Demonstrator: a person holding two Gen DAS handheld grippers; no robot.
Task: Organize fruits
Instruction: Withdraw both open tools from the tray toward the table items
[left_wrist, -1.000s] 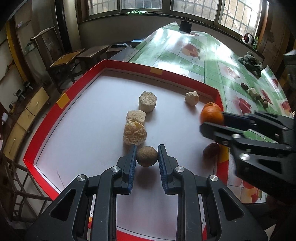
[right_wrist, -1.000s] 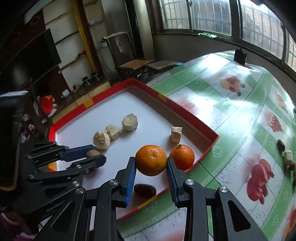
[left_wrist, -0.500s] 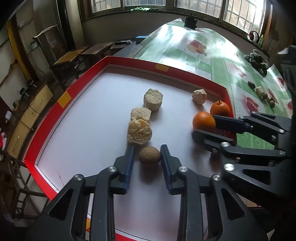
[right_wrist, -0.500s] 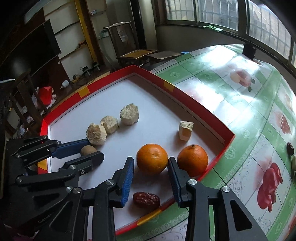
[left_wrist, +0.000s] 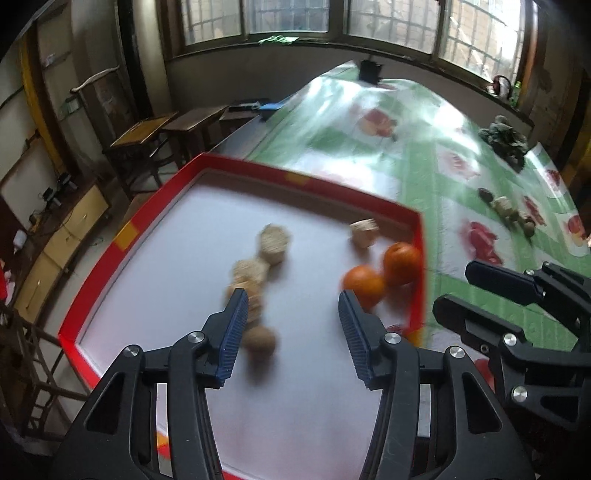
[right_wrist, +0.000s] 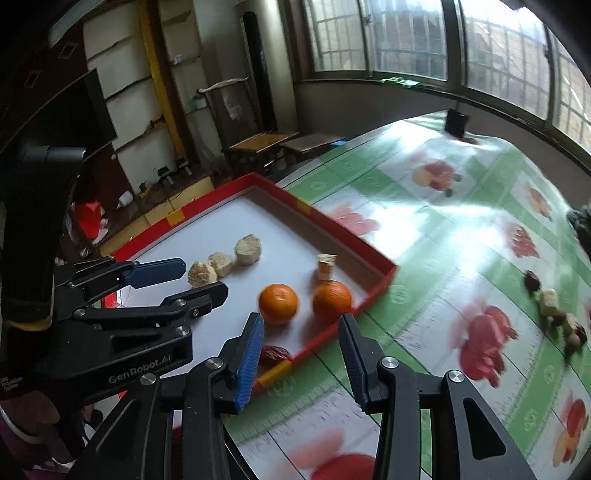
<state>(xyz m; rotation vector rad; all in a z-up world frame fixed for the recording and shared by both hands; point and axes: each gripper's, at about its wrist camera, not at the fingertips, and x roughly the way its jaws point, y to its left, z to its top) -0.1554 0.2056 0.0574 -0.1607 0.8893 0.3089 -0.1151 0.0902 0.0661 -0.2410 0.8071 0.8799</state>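
A red-rimmed white tray (left_wrist: 122, 236) (right_wrist: 354, 243) holds two oranges (left_wrist: 364, 284) (left_wrist: 402, 262), also in the right wrist view (right_wrist: 277, 303) (right_wrist: 331, 302). A row of pale fruit chunks (left_wrist: 251, 271) (right_wrist: 218, 264) lies left of them, with a brown round fruit (left_wrist: 260, 341) at its near end. A lone chunk (left_wrist: 364, 232) (right_wrist: 325, 266) sits by the far rim, a red date (right_wrist: 275, 353) at the near corner. My left gripper (left_wrist: 291, 314) is open and empty above the tray. My right gripper (right_wrist: 301, 345) is open and empty over the tray's corner.
The green fruit-print tablecloth (right_wrist: 443, 229) carries several small loose fruits at the right (right_wrist: 554, 310) (left_wrist: 506, 208). A dark leafy bunch (left_wrist: 504, 138) lies farther back. Wooden tables and chairs (left_wrist: 155, 136) stand beyond the table's left edge.
My right gripper let go of the orange in the tray, opened and pulled back. My left gripper opened off the brown round fruit and rose.
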